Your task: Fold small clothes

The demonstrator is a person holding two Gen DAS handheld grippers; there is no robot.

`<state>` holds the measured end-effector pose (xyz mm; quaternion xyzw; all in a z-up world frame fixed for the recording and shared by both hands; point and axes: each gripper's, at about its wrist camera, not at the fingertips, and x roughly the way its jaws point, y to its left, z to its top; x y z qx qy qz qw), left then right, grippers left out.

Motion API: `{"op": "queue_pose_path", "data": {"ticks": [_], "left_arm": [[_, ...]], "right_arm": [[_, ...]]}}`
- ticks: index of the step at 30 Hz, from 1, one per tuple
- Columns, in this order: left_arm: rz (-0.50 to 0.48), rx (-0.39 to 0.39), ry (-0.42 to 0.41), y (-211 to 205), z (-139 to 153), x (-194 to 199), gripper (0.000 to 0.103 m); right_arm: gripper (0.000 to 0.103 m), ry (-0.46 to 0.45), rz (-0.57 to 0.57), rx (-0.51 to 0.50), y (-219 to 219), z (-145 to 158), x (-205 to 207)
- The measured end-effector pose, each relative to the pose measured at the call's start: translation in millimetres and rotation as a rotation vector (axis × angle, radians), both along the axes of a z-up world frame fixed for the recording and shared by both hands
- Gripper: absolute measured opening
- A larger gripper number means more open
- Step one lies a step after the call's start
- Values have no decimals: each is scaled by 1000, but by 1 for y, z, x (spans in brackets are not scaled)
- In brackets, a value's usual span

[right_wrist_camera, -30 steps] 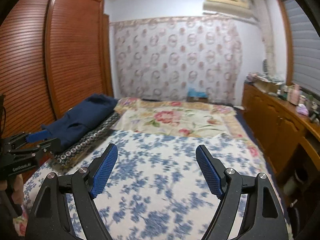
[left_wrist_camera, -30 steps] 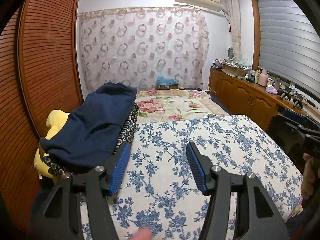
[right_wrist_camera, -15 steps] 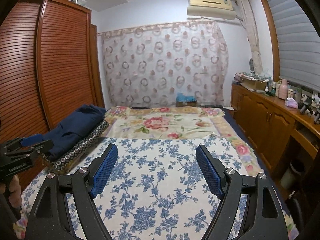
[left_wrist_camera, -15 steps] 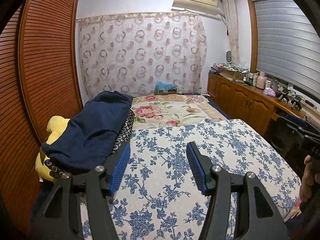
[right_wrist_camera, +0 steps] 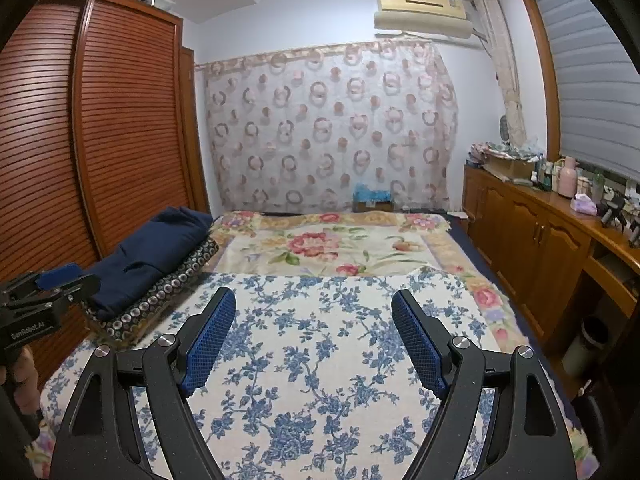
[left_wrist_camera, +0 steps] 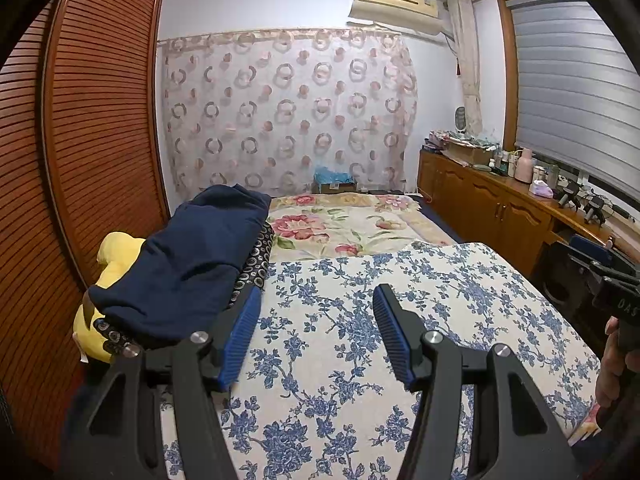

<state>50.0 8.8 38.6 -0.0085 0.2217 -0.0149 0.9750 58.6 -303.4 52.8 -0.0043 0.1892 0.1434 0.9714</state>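
Observation:
A folded dark blue garment [left_wrist_camera: 192, 260] lies on a black ring-patterned cloth [left_wrist_camera: 256, 264] at the bed's left edge; it also shows in the right wrist view [right_wrist_camera: 152, 252]. My left gripper [left_wrist_camera: 316, 336] is open and empty above the blue-flowered cover [left_wrist_camera: 360, 360], just right of the garment. My right gripper [right_wrist_camera: 312, 340] is open and empty over the same cover [right_wrist_camera: 320, 360]. The left gripper also shows at the left of the right wrist view [right_wrist_camera: 52, 284]. The right gripper shows at the right edge of the left wrist view [left_wrist_camera: 612, 280].
A yellow plush toy [left_wrist_camera: 112, 260] sits under the garment by the slatted wardrobe [left_wrist_camera: 80, 160]. A red-flowered blanket [left_wrist_camera: 340, 224] covers the far bed. A wooden cabinet [right_wrist_camera: 540, 240] with bottles runs along the right wall. A patterned curtain [right_wrist_camera: 332, 128] hangs behind.
Both grippers have risen and tilted up, so more wall and ceiling show. Both stay open and empty.

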Motion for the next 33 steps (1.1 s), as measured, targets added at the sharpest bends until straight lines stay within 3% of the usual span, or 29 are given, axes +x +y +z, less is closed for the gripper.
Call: {"op": "queue_pose_path", "data": {"ticks": [33], "left_arm": [[23,-2,-22,5,7,-4,58]], "right_arm": [[82,1,0,-1,0,-1,1]]}}
